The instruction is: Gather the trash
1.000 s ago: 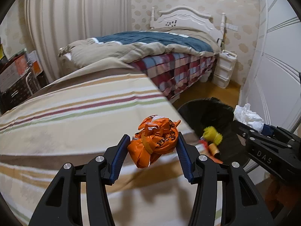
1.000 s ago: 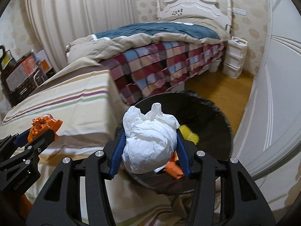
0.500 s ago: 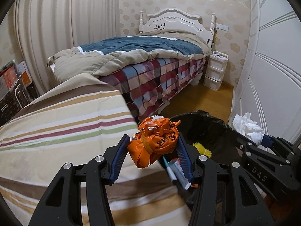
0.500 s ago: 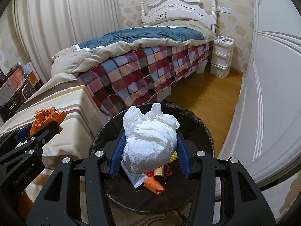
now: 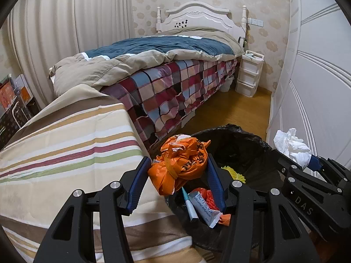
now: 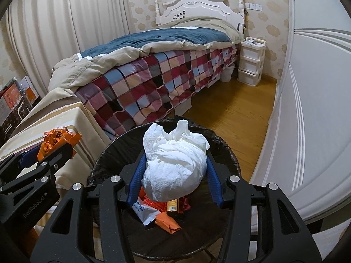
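Clamped at a middling width between the jaws of the left gripper (image 5: 177,161): a crumpled orange plastic bag (image 5: 179,168), lifted clear of everything below. Pinched likewise in the jaws of the right gripper (image 6: 175,156): a wad of white paper (image 6: 175,168), hung over the mouth of the black-lined bin (image 6: 226,151).

Just changed: both loads carried sideways off the striped tabletop (image 5: 65,153) toward the bin, with neither grip altered. Seen 1 second earlier wholly above the cloth, the orange plastic bag now sat at the bin's near rim, partly over the tabletop edge and partly over the liner. Brought meanwhile from the rim to about the middle of the opening: the wad of white paper.

Judged from that: carry nearly finished and release next, with the right load placed to drop cleanly and the left wanting a little more travel inward.

Already in the bin: a white sachet (image 6: 145,213), orange scraps, a small amber bottle.

Readable: "DAS" on the right gripper's body, "GenRobot.AI" on the left's. Made out on the sachet only "powder"; the rest too small.
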Tool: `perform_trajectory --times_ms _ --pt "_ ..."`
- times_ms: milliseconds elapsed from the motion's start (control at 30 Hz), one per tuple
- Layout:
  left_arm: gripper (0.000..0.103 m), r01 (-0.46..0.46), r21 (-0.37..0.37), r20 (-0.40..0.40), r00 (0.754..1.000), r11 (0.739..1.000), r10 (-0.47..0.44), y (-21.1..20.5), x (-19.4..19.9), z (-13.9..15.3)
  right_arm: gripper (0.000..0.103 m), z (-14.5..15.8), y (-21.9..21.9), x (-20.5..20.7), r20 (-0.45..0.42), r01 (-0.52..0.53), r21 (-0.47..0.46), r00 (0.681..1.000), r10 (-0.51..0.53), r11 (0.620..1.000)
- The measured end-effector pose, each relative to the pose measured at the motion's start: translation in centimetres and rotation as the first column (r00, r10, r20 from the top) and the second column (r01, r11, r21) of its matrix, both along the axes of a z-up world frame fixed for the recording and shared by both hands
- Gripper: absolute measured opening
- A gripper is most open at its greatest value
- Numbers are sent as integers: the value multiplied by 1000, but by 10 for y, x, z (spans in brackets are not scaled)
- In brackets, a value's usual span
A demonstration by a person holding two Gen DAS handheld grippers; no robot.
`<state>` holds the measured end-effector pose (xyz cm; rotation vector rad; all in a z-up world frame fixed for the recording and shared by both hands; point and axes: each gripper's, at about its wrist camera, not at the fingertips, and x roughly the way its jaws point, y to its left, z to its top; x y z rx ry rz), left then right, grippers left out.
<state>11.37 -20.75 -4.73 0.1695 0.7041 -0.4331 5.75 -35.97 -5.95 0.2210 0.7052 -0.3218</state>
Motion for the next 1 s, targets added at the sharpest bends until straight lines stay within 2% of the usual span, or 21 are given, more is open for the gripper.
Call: perform_trajectory --times_ms 200,300,367,400,467,600,700,1000 --pt "55 16 15 2 1000 1000 -16 -8 1 -3 50 -2 -6 1 -3 16 3 1000 -16 1000" --pt "62 18 18 -5 1000 1000 -18 -10 1 -4 51 -2 -8 1 -3 20 2 1000 -20 1000" --pt "72 17 18 1 1000 1000 -17 -10 0 -4 57 -2 -8 0 -3 25 -3 1000 -25 1000" --pt "73 15 18 4 1000 1000 -15 -10 0 -4 62 -2 -8 0 0 29 -4 1000 -29 1000" --pt "77 9 21 12 1000 1000 -10 -10 0 -3 63 -2 -10 -1 5 37 -4 999 -37 999" --pt "81 -10 25 20 1000 1000 9 -8 0 -3 69 -1 -13 -3 4 56 -12 998 -56 998" --pt "84 -20 22 23 1000 1000 20 -3 0 -1 78 0 -13 -4 7 69 -22 998 -69 997" --pt "88 -60 25 46 997 998 58 13 -6 5 90 7 -7 -13 10 83 -48 996 -83 995"
